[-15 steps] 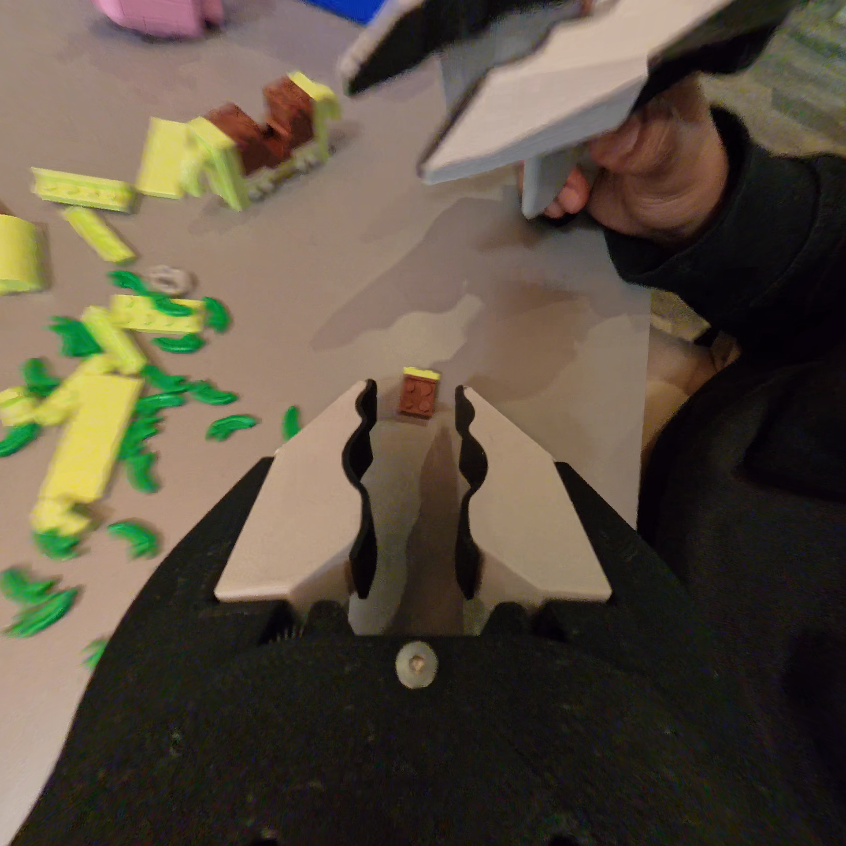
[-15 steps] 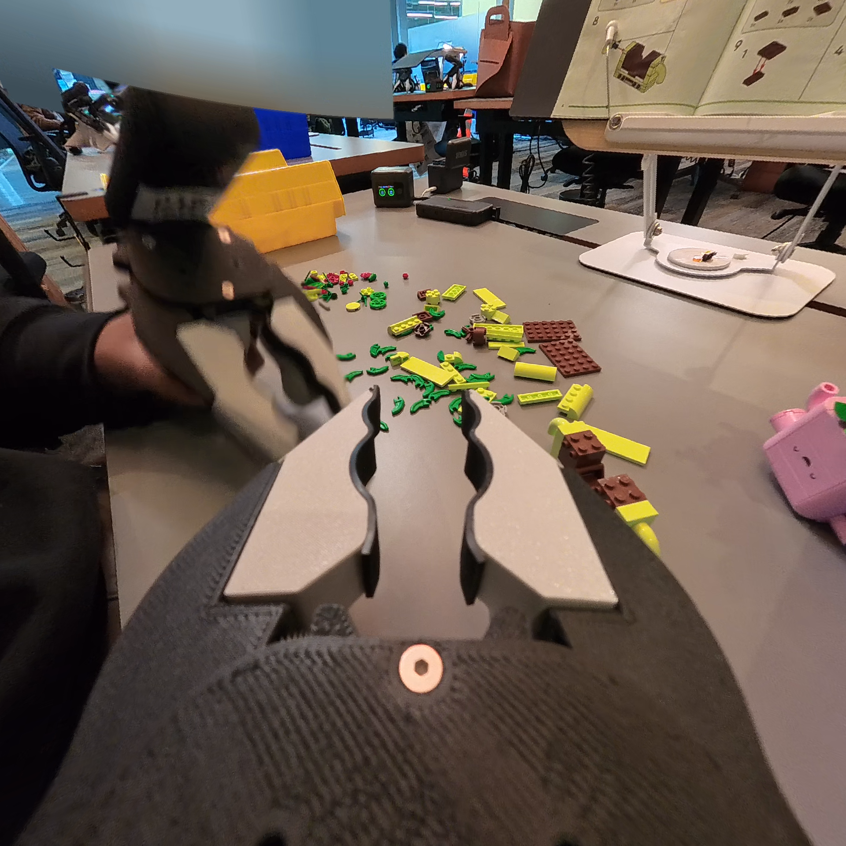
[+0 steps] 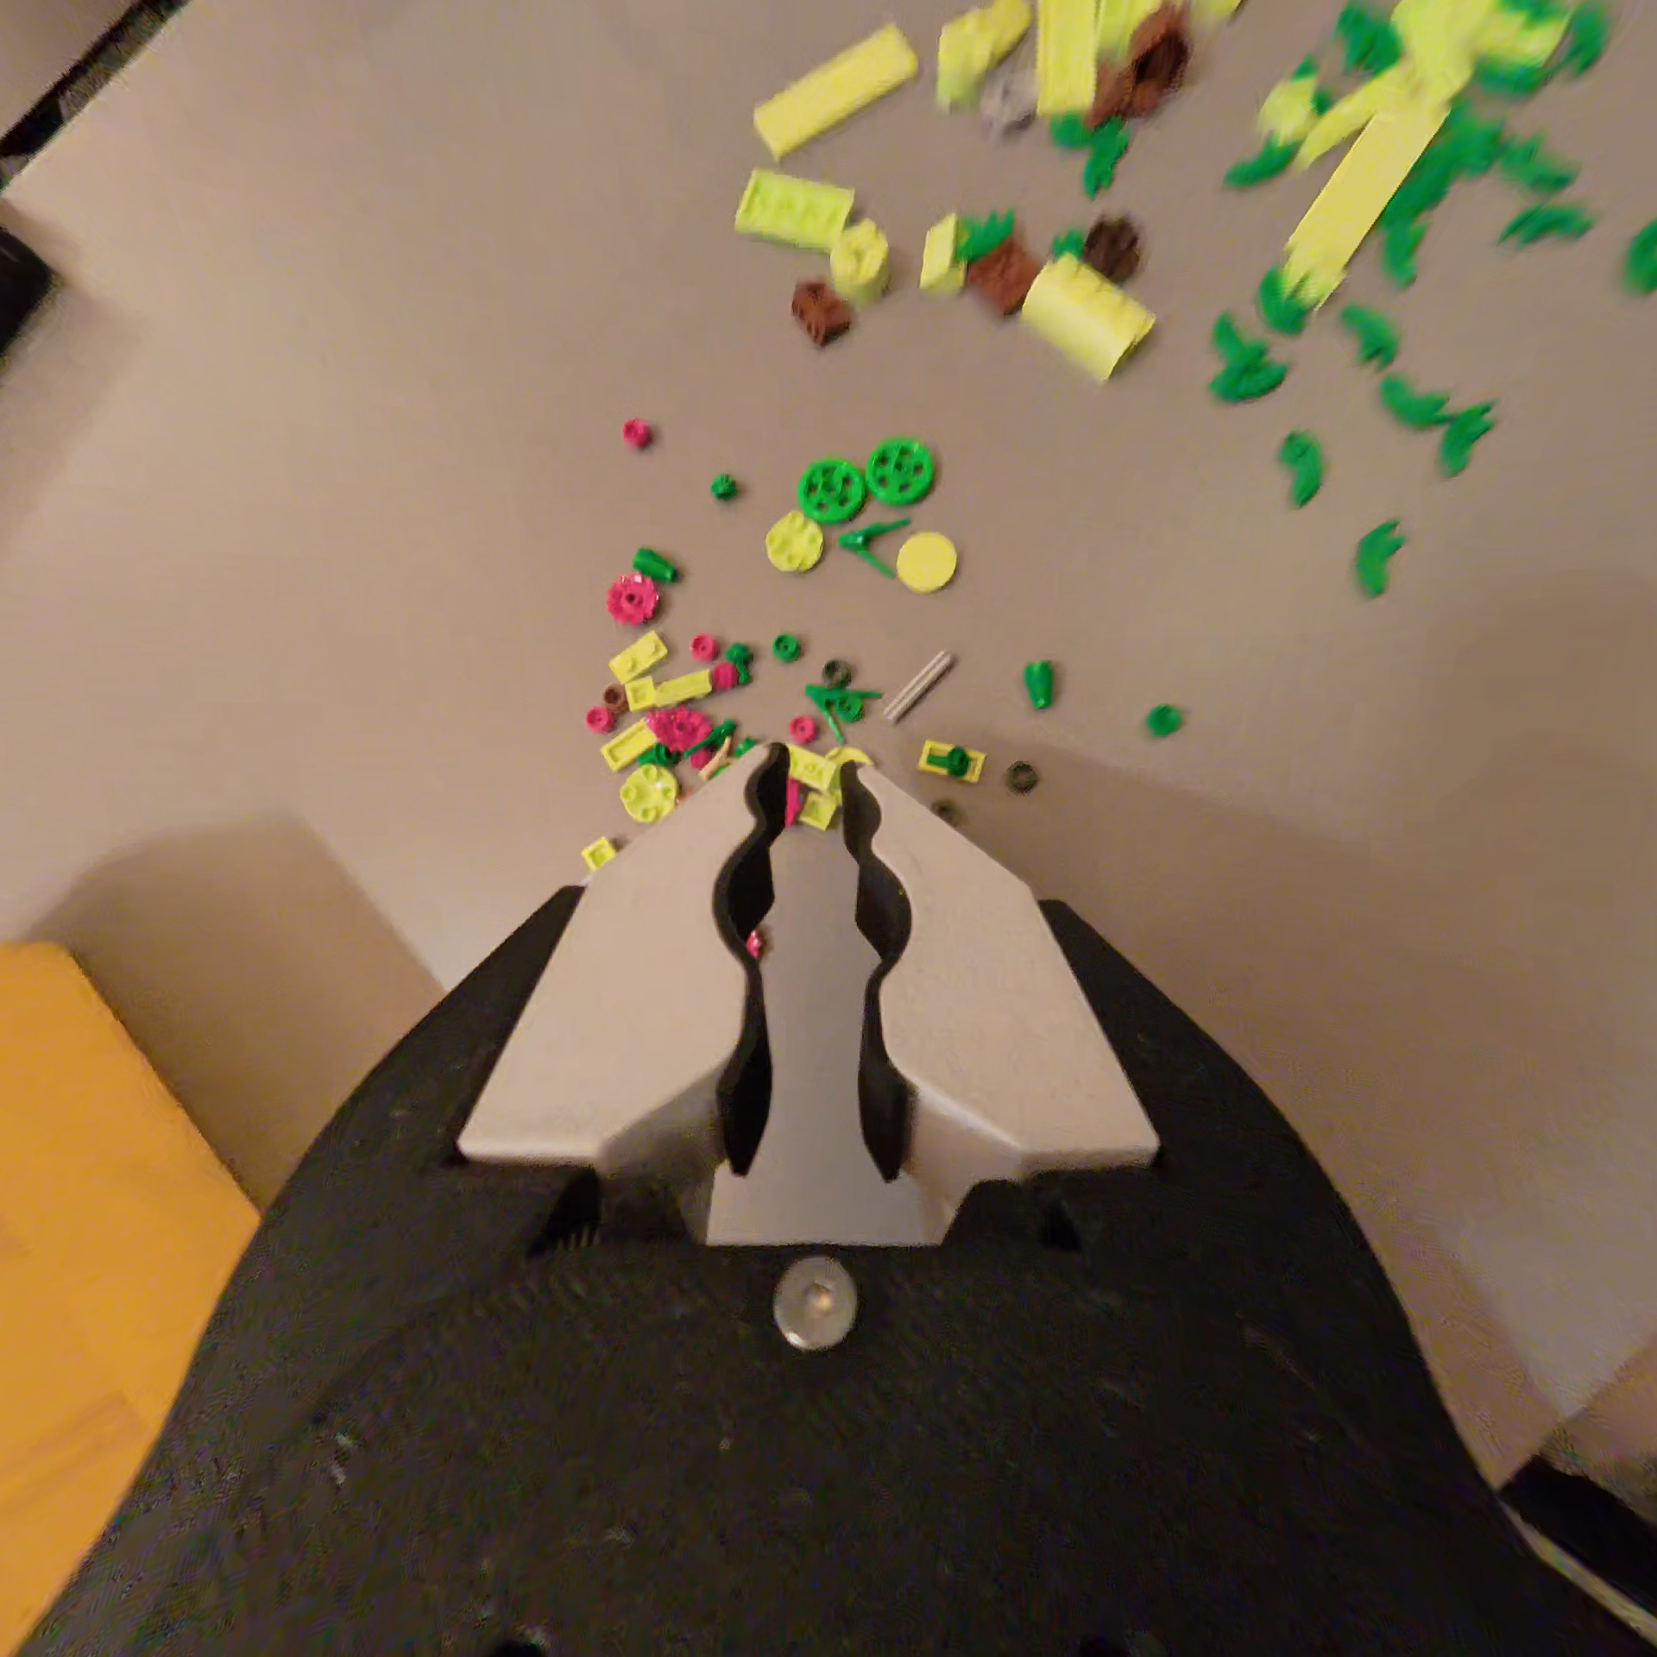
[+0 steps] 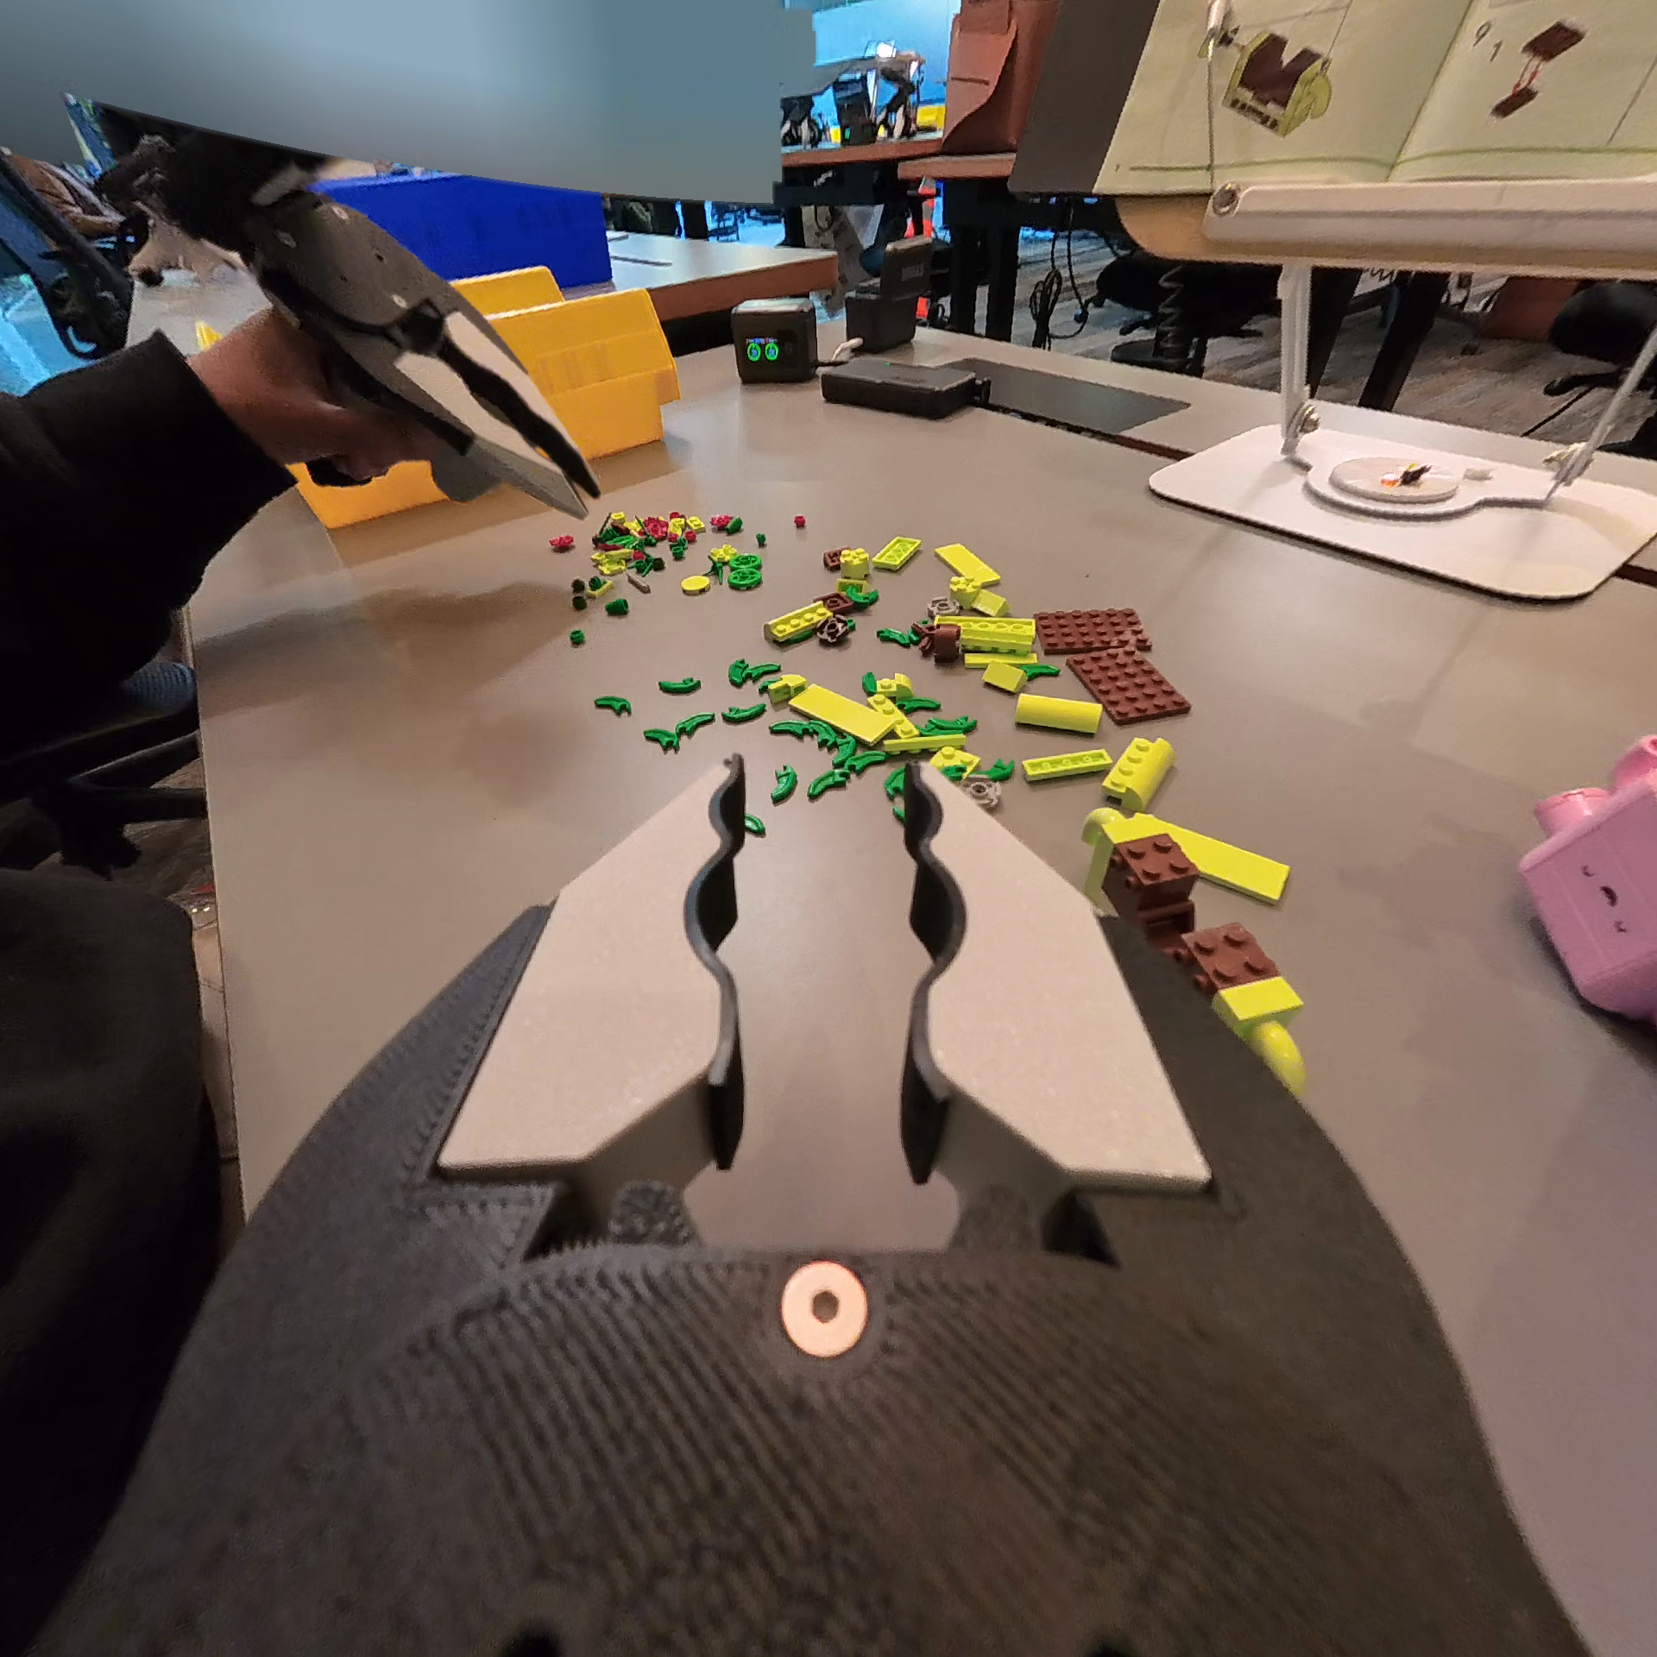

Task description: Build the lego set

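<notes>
The left gripper [image 3: 814, 778], jaws narrowly parted and empty, has swung from the small brown brick to the far-left cluster of tiny pink-and-green lego pieces [image 3: 708, 708], likely picking next (right gripper [image 4: 823, 778] idles, released).

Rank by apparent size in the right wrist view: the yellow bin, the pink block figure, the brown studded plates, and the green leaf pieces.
1. Yellow bin, largest though far off.
2. Pink block figure, cut off by the frame and nearer the camera, so unsure.
3. Brown studded plates; the two look alike.
4. Green leaf pieces, smallest.

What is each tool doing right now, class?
Left tool: open, narrowly, empty, above the small pink and lime pieces.
Right tool: open, holding nothing.
</notes>
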### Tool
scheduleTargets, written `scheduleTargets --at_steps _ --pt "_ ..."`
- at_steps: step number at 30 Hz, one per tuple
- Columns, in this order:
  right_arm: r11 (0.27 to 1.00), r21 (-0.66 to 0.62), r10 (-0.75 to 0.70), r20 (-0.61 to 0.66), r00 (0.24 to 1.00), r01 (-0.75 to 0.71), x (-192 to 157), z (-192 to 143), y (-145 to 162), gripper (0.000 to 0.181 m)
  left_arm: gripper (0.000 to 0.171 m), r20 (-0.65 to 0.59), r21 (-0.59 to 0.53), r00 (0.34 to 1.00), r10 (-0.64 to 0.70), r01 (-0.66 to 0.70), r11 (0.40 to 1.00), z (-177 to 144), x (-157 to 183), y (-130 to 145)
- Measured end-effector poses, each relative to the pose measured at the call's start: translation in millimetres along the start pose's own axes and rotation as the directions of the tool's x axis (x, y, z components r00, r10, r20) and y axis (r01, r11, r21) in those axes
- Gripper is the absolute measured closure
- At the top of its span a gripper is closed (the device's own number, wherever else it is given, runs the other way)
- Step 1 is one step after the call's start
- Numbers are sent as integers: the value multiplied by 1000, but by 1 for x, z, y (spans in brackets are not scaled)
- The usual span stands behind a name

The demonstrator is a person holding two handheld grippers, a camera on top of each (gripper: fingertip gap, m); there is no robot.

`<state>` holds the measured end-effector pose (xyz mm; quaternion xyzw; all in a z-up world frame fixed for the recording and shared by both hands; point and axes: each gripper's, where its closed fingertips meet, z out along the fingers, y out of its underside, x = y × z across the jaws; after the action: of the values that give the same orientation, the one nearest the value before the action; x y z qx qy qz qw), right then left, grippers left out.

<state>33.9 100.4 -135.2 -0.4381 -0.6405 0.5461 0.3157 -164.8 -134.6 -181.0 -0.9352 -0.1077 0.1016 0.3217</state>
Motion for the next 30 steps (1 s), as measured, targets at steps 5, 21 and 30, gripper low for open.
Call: scheduleTargets --at_steps 5,21,30 --pt "1000 -31 2 14 1000 -2 -2 4 4 147 152 -47 -31 999 -7 5 999 16 9 6" --pt "1000 -12 -5 22 1000 5 -7 3 -2 152 171 -58 -42 991 -122 120 992 24 -2 16" --pt "1000 -17 -3 14 1000 3 -7 1 -2 152 171 -300 284 929 -219 306 909 -4 20 -48"
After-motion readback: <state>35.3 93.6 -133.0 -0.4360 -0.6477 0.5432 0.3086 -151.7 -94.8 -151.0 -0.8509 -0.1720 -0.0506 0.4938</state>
